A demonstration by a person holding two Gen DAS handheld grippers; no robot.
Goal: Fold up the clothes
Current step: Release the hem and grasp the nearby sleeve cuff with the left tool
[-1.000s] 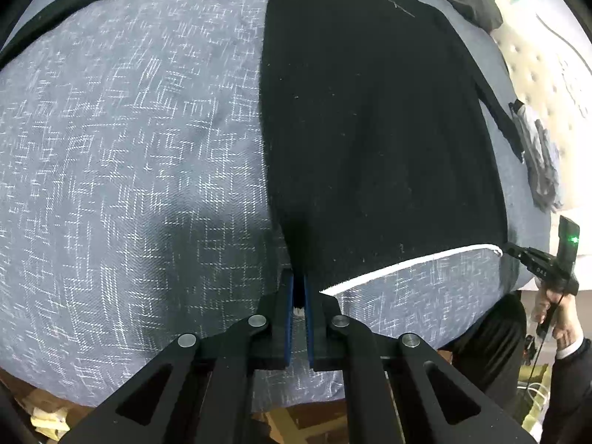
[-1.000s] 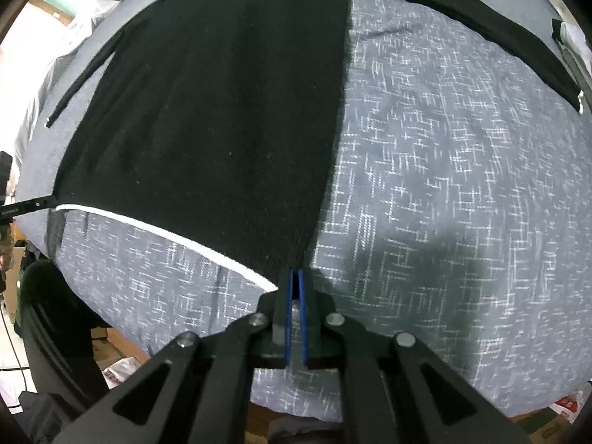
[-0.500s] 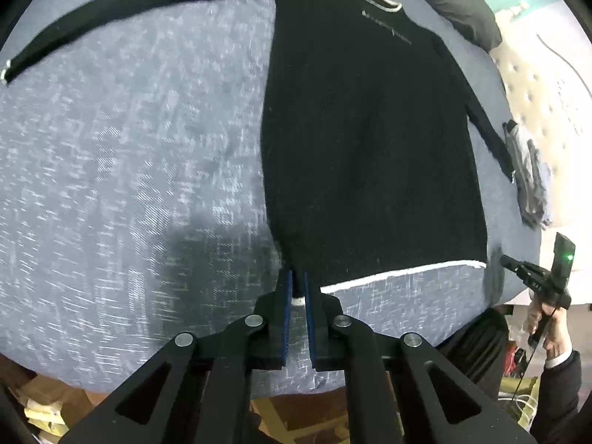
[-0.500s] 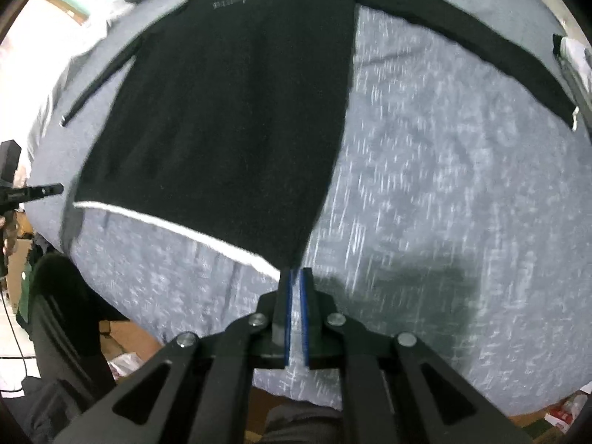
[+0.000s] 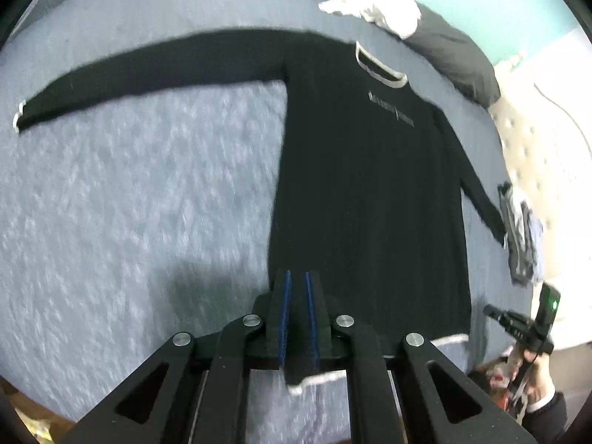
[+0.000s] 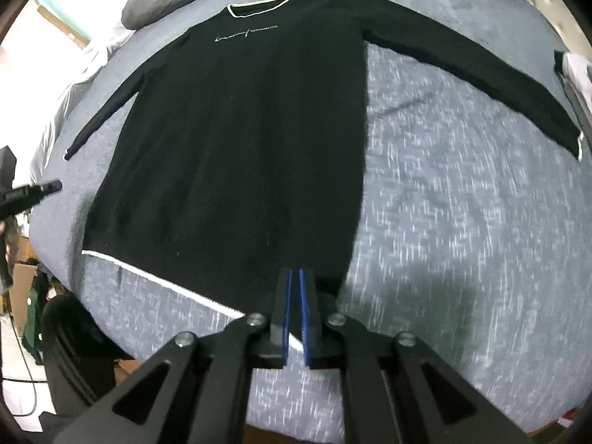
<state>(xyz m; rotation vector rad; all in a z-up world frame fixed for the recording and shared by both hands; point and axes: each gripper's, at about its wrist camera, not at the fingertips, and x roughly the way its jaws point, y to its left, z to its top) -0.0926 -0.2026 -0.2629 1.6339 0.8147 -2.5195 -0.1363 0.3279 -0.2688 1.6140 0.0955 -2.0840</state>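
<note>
A black long-sleeved sweater with a white hem and collar lies spread flat on the grey patterned bedspread. My left gripper pinches the hem's left corner; black cloth fills the narrow gap and the jaws are opening slightly. The corner hangs below the fingers. In the right wrist view the sweater lies chest up, and my right gripper is shut on the hem's right corner. Both sleeves stretch outward. Each view shows the other gripper at its edge: the right one, the left one.
A dark pillow with a white cloth lies beyond the collar. Folded grey clothes sit by a tufted headboard. A white item lies near the right cuff. The bed's near edge is under both grippers; a cardboard box stands below.
Both grippers have risen and drawn back with the hem corners in them, so the whole sweater, collar and sleeves have come into view. The left gripper's gap has widened a little.
</note>
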